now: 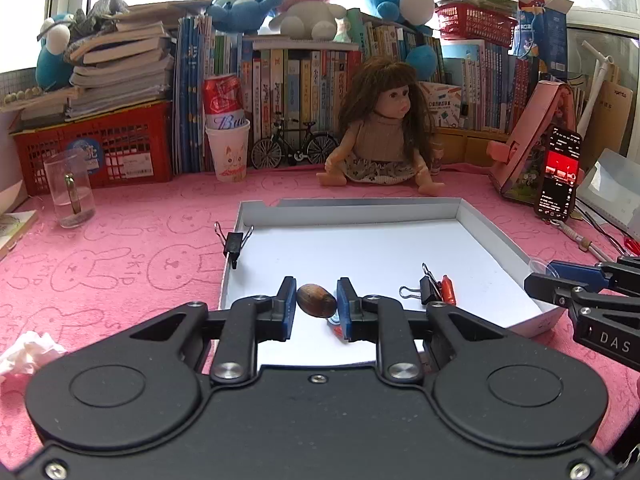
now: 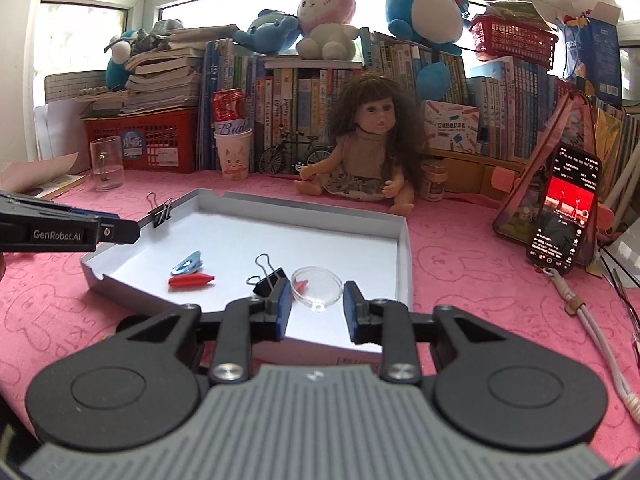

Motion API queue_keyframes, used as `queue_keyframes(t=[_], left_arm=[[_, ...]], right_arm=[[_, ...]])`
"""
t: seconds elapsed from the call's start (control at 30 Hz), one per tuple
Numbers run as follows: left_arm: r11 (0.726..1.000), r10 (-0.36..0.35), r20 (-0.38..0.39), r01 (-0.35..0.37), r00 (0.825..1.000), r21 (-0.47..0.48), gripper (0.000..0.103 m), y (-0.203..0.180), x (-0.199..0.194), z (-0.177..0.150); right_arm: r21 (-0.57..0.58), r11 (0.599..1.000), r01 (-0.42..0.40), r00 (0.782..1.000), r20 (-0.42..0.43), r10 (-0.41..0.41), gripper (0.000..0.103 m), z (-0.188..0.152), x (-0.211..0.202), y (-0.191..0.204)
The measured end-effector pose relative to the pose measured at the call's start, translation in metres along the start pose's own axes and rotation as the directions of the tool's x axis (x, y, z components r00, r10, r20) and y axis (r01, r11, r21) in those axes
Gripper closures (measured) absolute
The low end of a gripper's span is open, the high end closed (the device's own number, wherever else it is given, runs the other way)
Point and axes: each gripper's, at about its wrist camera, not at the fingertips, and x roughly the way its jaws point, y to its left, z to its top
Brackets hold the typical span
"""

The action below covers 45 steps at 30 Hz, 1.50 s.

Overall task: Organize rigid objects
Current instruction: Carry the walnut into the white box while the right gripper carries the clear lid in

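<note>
1. Left gripper is clamped on a brown nut-looking thing, pads touching both ends, held over the near-left part of the white tray.
2. Right gripper is spread open w/ nothing in it, hovering at the tray's near edge. A clear round dish sits in the tray betw its fingers, no contact afaict.
3. In the tray: red crayon-ish piece, blue/silver clip thing just behind it, black binder clip lying next to the dish. Tiny red bit inside the dish too, can't tell what.
4. Another black binder clip is clipped on the tray's left wall, handles up.
5. Tray sits on a pink bunny-print mat. Doll sits behind it, phone propped at the right w/ screen on, glass off at the left, crumpled tissue near left corner.
</note>
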Motion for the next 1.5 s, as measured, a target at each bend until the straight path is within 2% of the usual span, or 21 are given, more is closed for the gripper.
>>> queue_keyframes(t=[0.7,1.5], left_arm=[[0.999,0.022,-0.059,-0.024,0.998,-0.029,0.082,0.006,0.043,0.005],[0.999,0.030,-0.128,-0.035,0.991,-0.034,0.082,0.007,0.069,0.003]], right_arm=[[0.036,0.999,0.026,0.998,-0.053,-0.025,0.070,0.006,0.035,-0.005],[0.095,0.995,0.030,0.984,-0.176,-0.013,0.069,0.010,0.071,-0.009]])
